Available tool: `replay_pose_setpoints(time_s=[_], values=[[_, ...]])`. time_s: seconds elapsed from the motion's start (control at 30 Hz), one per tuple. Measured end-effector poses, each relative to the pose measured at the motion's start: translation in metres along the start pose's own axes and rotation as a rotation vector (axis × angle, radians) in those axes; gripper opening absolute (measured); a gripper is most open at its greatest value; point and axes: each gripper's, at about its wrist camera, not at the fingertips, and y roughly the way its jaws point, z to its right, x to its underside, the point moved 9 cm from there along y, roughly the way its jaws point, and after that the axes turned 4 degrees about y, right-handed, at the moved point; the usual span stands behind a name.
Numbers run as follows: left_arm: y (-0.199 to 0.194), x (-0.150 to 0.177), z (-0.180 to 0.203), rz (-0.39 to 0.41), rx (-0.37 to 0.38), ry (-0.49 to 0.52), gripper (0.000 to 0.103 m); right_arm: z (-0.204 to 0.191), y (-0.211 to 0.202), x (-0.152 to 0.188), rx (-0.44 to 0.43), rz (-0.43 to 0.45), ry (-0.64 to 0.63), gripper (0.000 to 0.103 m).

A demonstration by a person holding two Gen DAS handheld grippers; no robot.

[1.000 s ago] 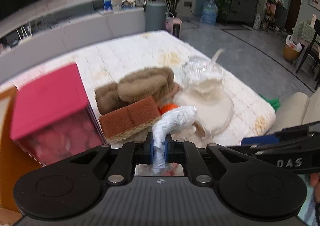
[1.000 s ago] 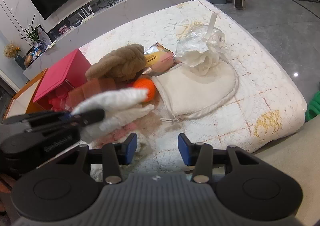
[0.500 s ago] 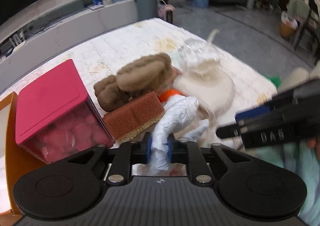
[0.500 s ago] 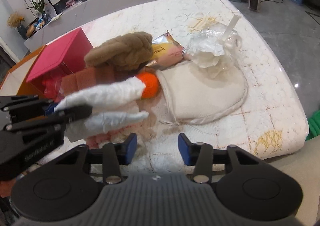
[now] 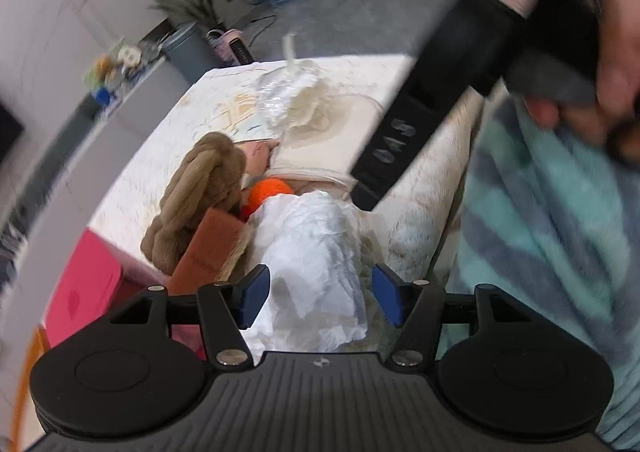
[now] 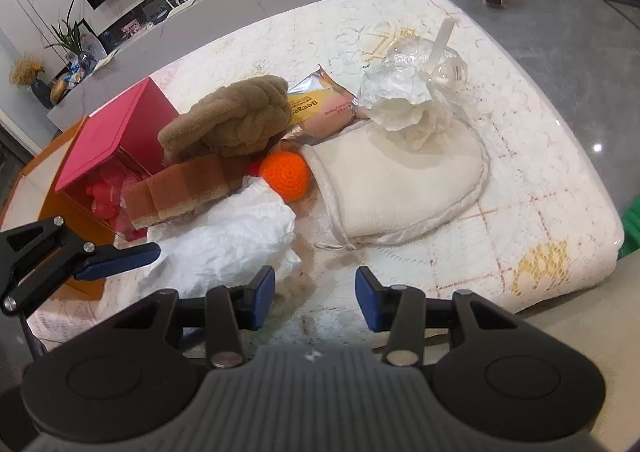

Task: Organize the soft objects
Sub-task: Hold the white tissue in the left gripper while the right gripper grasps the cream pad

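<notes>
As its blue-padded jaws swing apart, the left gripper (image 5: pixel 318 294) lets go of a crumpled white plastic bag (image 5: pixel 316 252), which lies between the opening pads on a cream patterned table cover (image 6: pixel 500 236); neither pad appears to press on it, though the bag's near end runs under the tool. Seen from the right wrist, the bag (image 6: pixel 236 236) rests just ahead and to the left of the right gripper (image 6: pixel 316 298), whose jaws stand partly apart over bare cloth, gripping nothing.

Beyond the bag, the soft items are bunched together, apparently gathered into one heap: a brown rectangular sponge (image 6: pixel 180 190) touching the bag's far edge, an orange crocheted ball (image 6: pixel 285 172) just behind it, a tan knotted plush cushion (image 6: pixel 232 120) further back, and a cream fleece pouch (image 6: pixel 400 180) to the right, its mouth facing the ball. A clear crinkled wrapper with white tissue (image 6: pixel 412 92) sits on the pouch's far side, beside a yellow foil snack packet (image 6: pixel 316 108). A pink-lidded clear box (image 6: pixel 108 144) stands to the far left on an orange tray (image 6: pixel 36 180).

Judging by the layout, the bag is being set down next to the heap, so the release looks deliberate.
</notes>
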Motion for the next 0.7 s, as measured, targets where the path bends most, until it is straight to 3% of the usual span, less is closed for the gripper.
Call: replay_pose_setpoints(time_s=[0.1, 0.17, 0.23, 0.3, 0.33, 0.43, 0.57, 0.6, 0.63, 0.7], values=[[0.018, 0.001, 0.002, -0.049, -0.047, 0.034, 0.069, 0.0, 0.001, 0.0, 0.007, 0.001, -0.01, 0.045], [0.028, 0.004, -0.002, -0.068, -0.025, -0.012, 0.065, 0.001, 0.001, 0.0, 0.003, 0.001, -0.004, 0.045], [0.03, 0.006, -0.009, -0.072, 0.019, -0.089, 0.052, 0.002, 0.0, 0.0, -0.001, 0.002, 0.0, 0.045], [0.026, 0.006, -0.019, -0.071, 0.03, -0.137, 0.032, 0.002, 0.0, 0.0, -0.004, 0.004, -0.001, 0.045], [0.023, 0.006, -0.024, -0.075, 0.024, -0.152, 0.029, 0.002, 0.0, 0.0, -0.005, 0.004, -0.001, 0.045], [0.021, 0.008, -0.037, -0.091, 0.021, -0.204, 0.028, 0.002, 0.001, 0.0, -0.009, 0.0, 0.0, 0.045], [0.026, 0.008, -0.036, -0.101, -0.021, -0.191, 0.043, 0.001, 0.001, 0.0, 0.002, 0.004, -0.009, 0.046], [0.029, 0.007, -0.034, -0.1, -0.023, -0.19, 0.042, 0.001, 0.001, -0.001, 0.003, 0.005, -0.011, 0.046], [0.033, 0.007, -0.032, -0.101, -0.025, -0.193, 0.039, 0.001, 0.001, -0.001, 0.003, 0.006, -0.011, 0.046], [0.031, 0.007, -0.032, -0.097, -0.035, -0.202, 0.015, 0.002, 0.001, -0.001, 0.0, 0.004, 0.001, 0.046]])
